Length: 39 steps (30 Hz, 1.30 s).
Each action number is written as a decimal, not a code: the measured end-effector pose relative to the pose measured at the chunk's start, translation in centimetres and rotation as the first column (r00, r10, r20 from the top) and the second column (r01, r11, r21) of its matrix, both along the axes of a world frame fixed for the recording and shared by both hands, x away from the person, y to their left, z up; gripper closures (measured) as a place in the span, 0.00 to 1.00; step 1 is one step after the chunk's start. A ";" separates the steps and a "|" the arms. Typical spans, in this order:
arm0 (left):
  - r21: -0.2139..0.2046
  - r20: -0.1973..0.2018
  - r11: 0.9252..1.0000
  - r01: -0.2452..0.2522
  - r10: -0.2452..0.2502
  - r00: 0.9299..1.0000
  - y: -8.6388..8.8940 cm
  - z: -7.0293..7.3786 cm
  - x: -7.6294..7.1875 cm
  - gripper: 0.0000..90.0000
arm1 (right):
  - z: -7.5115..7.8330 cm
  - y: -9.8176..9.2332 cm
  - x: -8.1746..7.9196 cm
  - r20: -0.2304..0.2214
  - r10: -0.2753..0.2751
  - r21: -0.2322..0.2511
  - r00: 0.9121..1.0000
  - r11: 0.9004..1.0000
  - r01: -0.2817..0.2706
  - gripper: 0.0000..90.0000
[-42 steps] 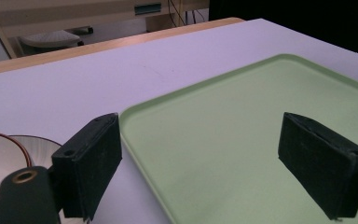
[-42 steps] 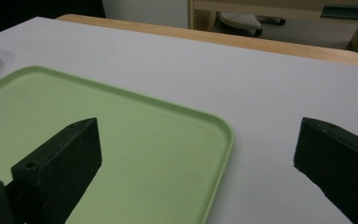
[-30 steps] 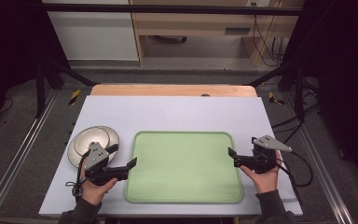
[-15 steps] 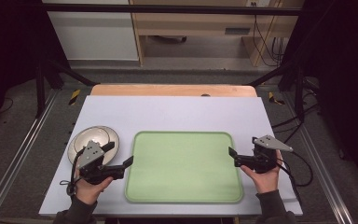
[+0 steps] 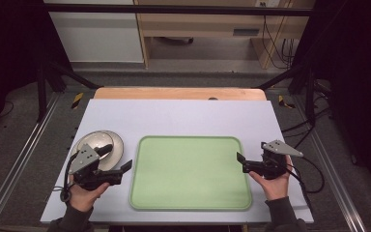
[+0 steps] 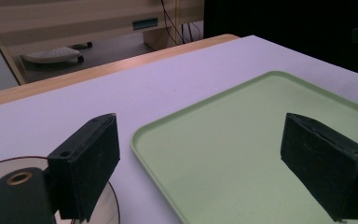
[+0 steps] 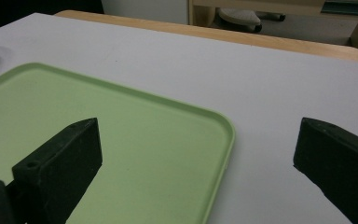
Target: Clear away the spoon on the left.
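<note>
A pale green tray (image 5: 191, 193) lies flat and bare in the middle of the white table. To its left sits a round shiny dish (image 5: 92, 141). My left gripper (image 5: 118, 157) is held low between dish and tray. In the left gripper view it (image 6: 205, 158) is open, one jaw over the dish (image 6: 113, 205) and the other over the tray (image 6: 242, 121). My right gripper (image 5: 252, 152) hovers at the tray's right edge. The right gripper view shows it (image 7: 200, 163) open, straddling the tray's rim (image 7: 228, 135), with nothing between the jaws.
The white tabletop (image 5: 183, 116) reaches back to a wooden strip (image 5: 178, 93). Metal frame rails run along both sides. Cables (image 5: 314, 174) trail off the right gripper. Shelving stands beyond the table's far edge.
My left gripper has drawn slightly left, away from the tray's edge and nearer the dish. The right gripper has hardly moved.
</note>
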<state>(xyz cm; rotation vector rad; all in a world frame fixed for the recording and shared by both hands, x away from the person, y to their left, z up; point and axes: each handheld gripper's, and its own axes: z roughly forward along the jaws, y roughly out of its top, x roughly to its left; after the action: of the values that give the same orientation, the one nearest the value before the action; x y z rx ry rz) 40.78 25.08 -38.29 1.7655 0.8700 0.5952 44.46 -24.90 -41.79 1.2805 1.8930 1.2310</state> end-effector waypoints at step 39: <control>0.017 0.015 0.997 -0.078 0.078 0.997 5.0 1.7 -0.4 0.12 | -0.2 0.1 0.1 -0.017 0.006 -0.010 1.000 1.000 -0.006 0.01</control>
<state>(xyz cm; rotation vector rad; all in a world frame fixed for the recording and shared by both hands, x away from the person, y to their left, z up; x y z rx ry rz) 40.34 30.11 -36.64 1.7473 0.9290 0.6676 44.55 -24.82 -41.95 1.2851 1.9135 1.2161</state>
